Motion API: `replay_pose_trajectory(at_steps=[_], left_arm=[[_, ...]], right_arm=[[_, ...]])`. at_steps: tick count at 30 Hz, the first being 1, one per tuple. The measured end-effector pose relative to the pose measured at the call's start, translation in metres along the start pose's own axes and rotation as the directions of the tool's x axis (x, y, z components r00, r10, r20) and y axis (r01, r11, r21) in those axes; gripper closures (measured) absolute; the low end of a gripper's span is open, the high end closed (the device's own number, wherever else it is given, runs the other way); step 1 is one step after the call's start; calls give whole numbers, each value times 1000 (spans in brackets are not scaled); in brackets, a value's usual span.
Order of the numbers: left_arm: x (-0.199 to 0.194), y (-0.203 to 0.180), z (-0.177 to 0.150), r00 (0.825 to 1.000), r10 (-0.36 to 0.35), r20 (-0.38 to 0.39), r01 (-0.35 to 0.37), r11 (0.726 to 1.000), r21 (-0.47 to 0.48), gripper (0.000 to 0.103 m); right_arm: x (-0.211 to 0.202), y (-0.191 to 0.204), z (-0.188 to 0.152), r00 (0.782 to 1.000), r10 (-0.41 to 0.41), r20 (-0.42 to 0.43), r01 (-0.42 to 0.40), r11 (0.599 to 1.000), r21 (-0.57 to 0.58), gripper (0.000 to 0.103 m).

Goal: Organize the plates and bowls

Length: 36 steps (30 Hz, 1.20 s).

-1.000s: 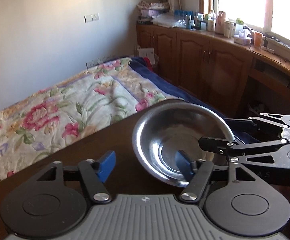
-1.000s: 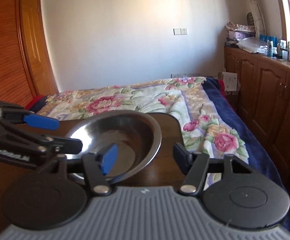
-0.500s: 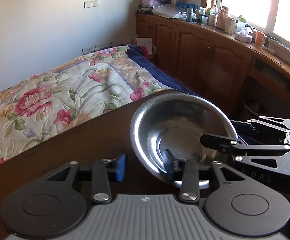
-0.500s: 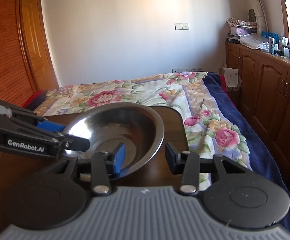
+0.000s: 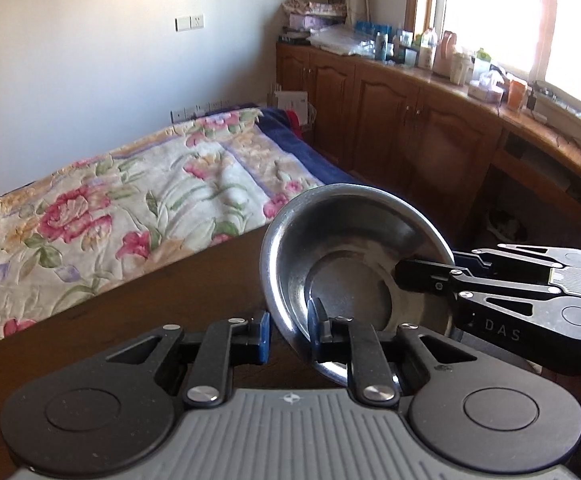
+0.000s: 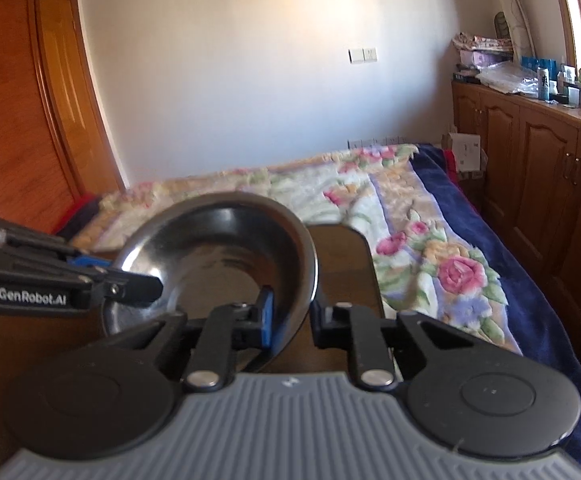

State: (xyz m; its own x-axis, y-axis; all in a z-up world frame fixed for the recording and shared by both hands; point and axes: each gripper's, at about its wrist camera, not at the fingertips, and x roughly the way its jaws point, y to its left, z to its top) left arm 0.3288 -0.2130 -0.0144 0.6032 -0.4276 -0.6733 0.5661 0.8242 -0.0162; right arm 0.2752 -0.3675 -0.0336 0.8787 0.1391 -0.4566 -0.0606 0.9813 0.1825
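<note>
A steel bowl (image 5: 346,264) sits low and right of centre in the left wrist view, tipped up so its hollow faces the camera, above the dark wooden counter (image 5: 138,308). The left hand-held gripper (image 5: 288,330) has the bowl's near rim between its blue pads; the jaws are closing, one pad outside the wall and one inside, and they look to be pressing on the metal. The right hand-held gripper (image 6: 288,320), at bottom centre of its own view, takes the opposite side of the rim the same way, its jaws closing too, with the bowl (image 6: 218,256) just left of centre there.

Two grips on opposite sides of the rim make sense for a thin, slick wall: one pinch alone would let the bowl swing or slip, while two steady it. The tilt probably comes from the left side being raised a little more than the right. The bowl's underside is hidden, so whether any part touches the counter cannot be told.

A flowered quilt (image 5: 110,200) covers the bed beyond the counter's edge, and wooden cabinets (image 5: 402,120) line the upper right. No other plate or bowl shows.
</note>
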Motion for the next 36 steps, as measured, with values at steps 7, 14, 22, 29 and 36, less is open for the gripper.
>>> replay_pose_trajectory(at_steps=[7, 14, 22, 29, 36], left_arm=[[-44, -1, 6, 996, 7, 84, -7, 1000, -6, 83], [-87, -6, 9, 989, 7, 148, -8, 1000, 4, 83], [-140, -10, 6, 975, 14, 223, -20, 999, 27, 83], [-171, -10, -19, 966, -4, 258, 2, 1000, 8, 82], [-189, -10, -55, 963, 0, 270, 4, 1000, -15, 83]], right_arm=[[-29, 15, 15, 997, 8, 72, -6, 999, -36, 83], [-57, 28, 26, 992, 7, 125, 1, 998, -66, 83], [-88, 43, 38, 982, 17, 187, 1, 995, -95, 83], [-106, 52, 35, 977, 28, 211, -1, 992, -126, 83], [-111, 62, 17, 982, 56, 182, -31, 990, -138, 83]])
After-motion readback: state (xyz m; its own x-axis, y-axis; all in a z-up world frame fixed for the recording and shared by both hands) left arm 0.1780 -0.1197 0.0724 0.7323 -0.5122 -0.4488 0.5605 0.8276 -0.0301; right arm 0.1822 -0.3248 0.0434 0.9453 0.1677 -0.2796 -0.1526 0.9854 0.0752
